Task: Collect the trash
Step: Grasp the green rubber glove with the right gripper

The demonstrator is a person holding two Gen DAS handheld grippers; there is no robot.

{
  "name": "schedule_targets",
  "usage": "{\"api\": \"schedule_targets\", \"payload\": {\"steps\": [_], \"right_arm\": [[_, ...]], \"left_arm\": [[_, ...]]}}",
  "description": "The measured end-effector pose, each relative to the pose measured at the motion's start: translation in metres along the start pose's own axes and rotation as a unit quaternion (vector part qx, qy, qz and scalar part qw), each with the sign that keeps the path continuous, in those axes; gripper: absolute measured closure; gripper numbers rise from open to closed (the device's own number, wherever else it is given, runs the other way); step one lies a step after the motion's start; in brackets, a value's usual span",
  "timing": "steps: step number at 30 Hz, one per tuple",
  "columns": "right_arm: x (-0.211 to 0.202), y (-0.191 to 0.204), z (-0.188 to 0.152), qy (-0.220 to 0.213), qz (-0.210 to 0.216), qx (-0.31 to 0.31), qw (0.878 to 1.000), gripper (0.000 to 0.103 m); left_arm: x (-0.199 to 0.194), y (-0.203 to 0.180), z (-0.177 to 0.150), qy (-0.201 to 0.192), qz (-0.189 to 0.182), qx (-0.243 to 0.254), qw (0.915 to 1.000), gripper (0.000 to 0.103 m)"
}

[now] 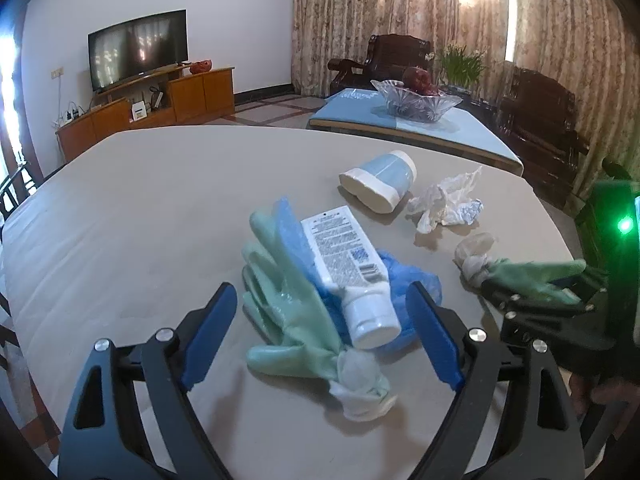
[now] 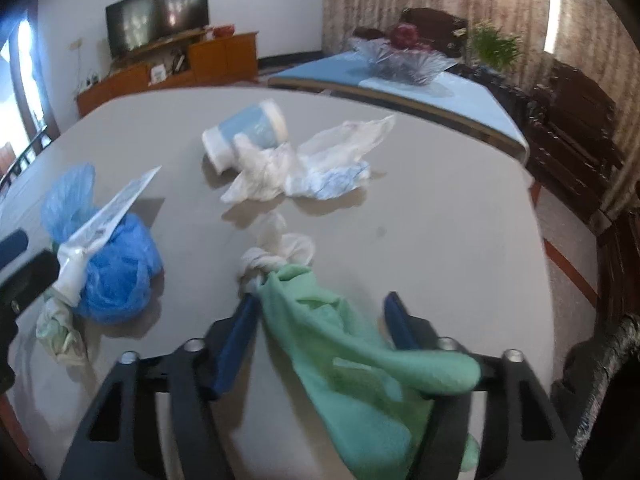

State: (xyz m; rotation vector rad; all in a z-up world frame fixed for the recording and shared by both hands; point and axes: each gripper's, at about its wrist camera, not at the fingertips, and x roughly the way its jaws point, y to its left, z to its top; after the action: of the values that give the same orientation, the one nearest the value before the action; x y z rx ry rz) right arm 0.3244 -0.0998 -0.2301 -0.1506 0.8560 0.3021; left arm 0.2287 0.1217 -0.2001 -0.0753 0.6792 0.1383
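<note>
A white tube (image 1: pixel 348 276) lies on a green glove (image 1: pixel 280 300) and a blue plastic bag (image 1: pixel 404 276) between the fingers of my open left gripper (image 1: pixel 324 312). A blue-and-white cup (image 1: pixel 378 180) lies on its side beyond, beside crumpled white wrappers (image 1: pixel 444 204). In the right wrist view a second green glove (image 2: pixel 352 356) with a knotted white end (image 2: pixel 276 260) lies between the fingers of my right gripper (image 2: pixel 320 316), which stand apart around it. The tube (image 2: pixel 100 228), the bag (image 2: pixel 116 272), the cup (image 2: pixel 244 136) and the wrappers (image 2: pixel 304 164) lie further off.
The beige table (image 1: pixel 140 208) is round-edged. Behind it stand a low table with a glass fruit bowl (image 1: pixel 416 100), dark wooden chairs (image 1: pixel 540 120), a TV cabinet (image 1: pixel 160 100) and curtains. The right gripper also shows in the left wrist view (image 1: pixel 532 292).
</note>
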Motion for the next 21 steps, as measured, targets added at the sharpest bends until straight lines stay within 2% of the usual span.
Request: {"api": "schedule_targets", "payload": {"steps": [1,3,6,9,13,18,21], "right_arm": [[0.0,0.001,0.0,-0.001,0.005,-0.004,1.0,0.057],[-0.002,0.006,0.0,-0.006,0.003,-0.014,1.0,0.07],[-0.009,0.006,-0.002,-0.023,-0.004,-0.013,1.0,0.077],[-0.021,-0.003,-0.002,-0.049,-0.014,0.012,0.999,0.079],[-0.027,-0.009,0.001,-0.061,-0.03,0.016,0.998,0.079],[-0.03,-0.016,0.007,-0.069,-0.028,0.022,0.997,0.079],[-0.03,-0.016,0.006,-0.068,-0.027,0.018,0.997,0.079]], "left_arm": [[0.0,-0.001,0.001,-0.001,0.0,0.0,1.0,0.022],[0.001,-0.003,0.003,-0.003,-0.002,-0.001,1.0,0.025],[0.001,-0.007,0.007,-0.006,-0.01,-0.004,0.9999,0.033],[0.003,-0.012,0.012,-0.011,-0.017,-0.005,0.9998,0.036],[0.014,-0.021,0.02,-0.012,-0.026,0.001,0.9996,0.04],[0.044,-0.025,0.022,0.029,-0.024,-0.001,0.9993,0.055],[0.046,-0.024,0.021,0.035,-0.014,0.0,0.9993,0.055]]}}
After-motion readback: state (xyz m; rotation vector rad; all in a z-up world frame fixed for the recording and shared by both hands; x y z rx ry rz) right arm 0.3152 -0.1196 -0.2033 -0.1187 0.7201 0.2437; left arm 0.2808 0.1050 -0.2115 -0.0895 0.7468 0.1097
